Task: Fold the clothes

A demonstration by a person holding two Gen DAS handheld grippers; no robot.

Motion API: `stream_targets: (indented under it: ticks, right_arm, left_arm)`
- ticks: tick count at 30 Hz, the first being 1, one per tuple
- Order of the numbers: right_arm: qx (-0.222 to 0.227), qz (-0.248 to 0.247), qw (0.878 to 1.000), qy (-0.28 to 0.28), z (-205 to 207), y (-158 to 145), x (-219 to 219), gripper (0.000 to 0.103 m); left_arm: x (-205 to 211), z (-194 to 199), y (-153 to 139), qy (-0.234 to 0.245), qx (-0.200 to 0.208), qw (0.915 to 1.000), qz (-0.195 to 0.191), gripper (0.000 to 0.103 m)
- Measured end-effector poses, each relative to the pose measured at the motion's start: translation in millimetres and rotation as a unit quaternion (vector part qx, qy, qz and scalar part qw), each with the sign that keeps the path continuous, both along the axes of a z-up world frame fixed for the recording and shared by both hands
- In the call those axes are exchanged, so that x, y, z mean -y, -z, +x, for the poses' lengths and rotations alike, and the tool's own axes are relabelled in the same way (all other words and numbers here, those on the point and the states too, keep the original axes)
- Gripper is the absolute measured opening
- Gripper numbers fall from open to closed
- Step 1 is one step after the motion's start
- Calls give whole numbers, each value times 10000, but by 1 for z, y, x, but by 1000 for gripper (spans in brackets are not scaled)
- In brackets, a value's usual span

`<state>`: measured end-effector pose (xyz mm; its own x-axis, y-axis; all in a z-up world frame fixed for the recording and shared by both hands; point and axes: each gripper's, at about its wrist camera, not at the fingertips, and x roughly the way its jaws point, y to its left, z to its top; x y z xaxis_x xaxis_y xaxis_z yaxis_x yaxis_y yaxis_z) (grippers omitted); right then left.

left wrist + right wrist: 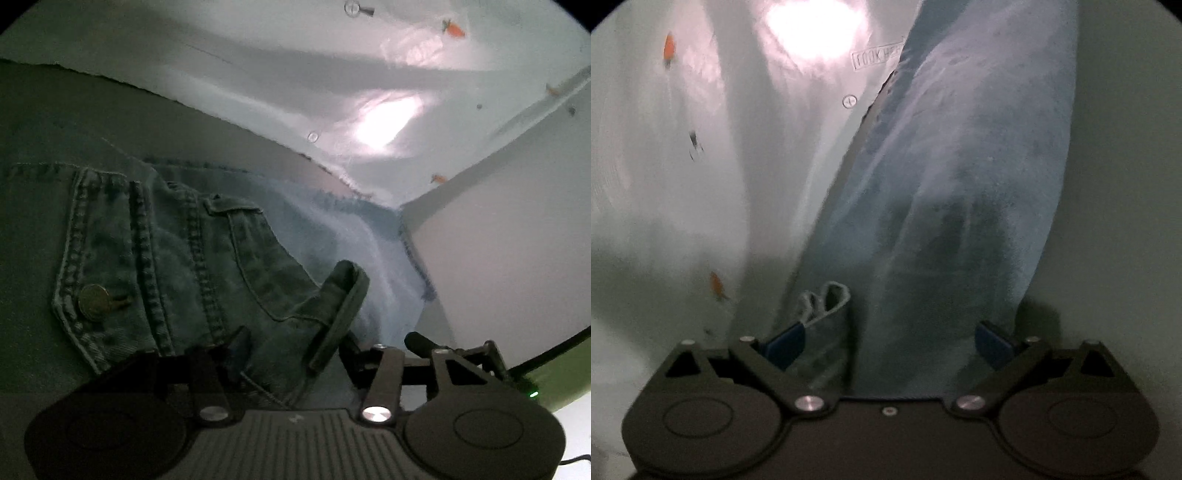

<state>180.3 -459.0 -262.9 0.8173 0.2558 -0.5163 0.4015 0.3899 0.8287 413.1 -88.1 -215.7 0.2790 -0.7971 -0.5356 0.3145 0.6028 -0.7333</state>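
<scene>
A glossy white printed tablecloth covers the surface. The left gripper pinches the denim jacket. The right gripper is spread wide around denim.

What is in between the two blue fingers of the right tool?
Pale blue denim fills the gap between the right tool's fingers, with a small folded fabric loop beside the left finger. The right wrist view shows this.

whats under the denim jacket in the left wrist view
The denim jacket lies on a white printed sheet with small orange carrot prints. The sheet shows only beyond the jacket's edge; whatever lies directly beneath the denim is covered.
</scene>
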Motion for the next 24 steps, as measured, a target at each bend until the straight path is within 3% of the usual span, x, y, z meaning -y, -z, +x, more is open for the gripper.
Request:
stream_targets:
  ticks: [4, 6, 8, 12, 14, 15, 19, 20, 21, 24]
  right_arm:
    - [389, 820, 9959, 42, 3, 8, -4, 99]
    - [483, 915, 9944, -198, 15, 5, -14, 99]
    - [451, 826, 9942, -513, 30, 2, -27, 99]
    - [-92, 12, 9929, -1185, 63, -2, -55, 93]
    - [-82, -74, 9904, -1376, 74, -4, -68, 87]
    - [-27, -62, 9891, -1472, 80, -6, -74, 76]
    - [-163, -345, 9844, -1720, 107, -6, -94, 73]
    - [-297, -390, 9833, -1752, 113, -1, -97, 68]
    - [-489, -298, 9830, -1743, 119, 9, -99, 56]
    - [-632, -21, 9872, -1466, 124, 17, -95, 35]
  left_arm:
    - [-38, -4, -6, -586, -411, 9930, -936, 72]
    - [-62, -8, -12, -985, -485, 9832, -1459, 77]
    - [-83, -13, -20, -1277, -378, 9772, -1651, 79]
    - [-115, -20, -27, -1743, -174, 9759, -1300, 80]
    - [-125, -23, -25, -1940, -214, 9742, -1130, 80]
    - [-129, -26, -22, -2035, -279, 9724, -1105, 80]
    - [-144, -44, -7, -2367, -528, 9635, -1136, 80]
    - [-148, -51, -6, -2425, -555, 9619, -1131, 80]
    - [-148, -57, -6, -2476, -554, 9611, -1088, 80]
    - [-143, -72, -13, -2607, -483, 9600, -897, 80]
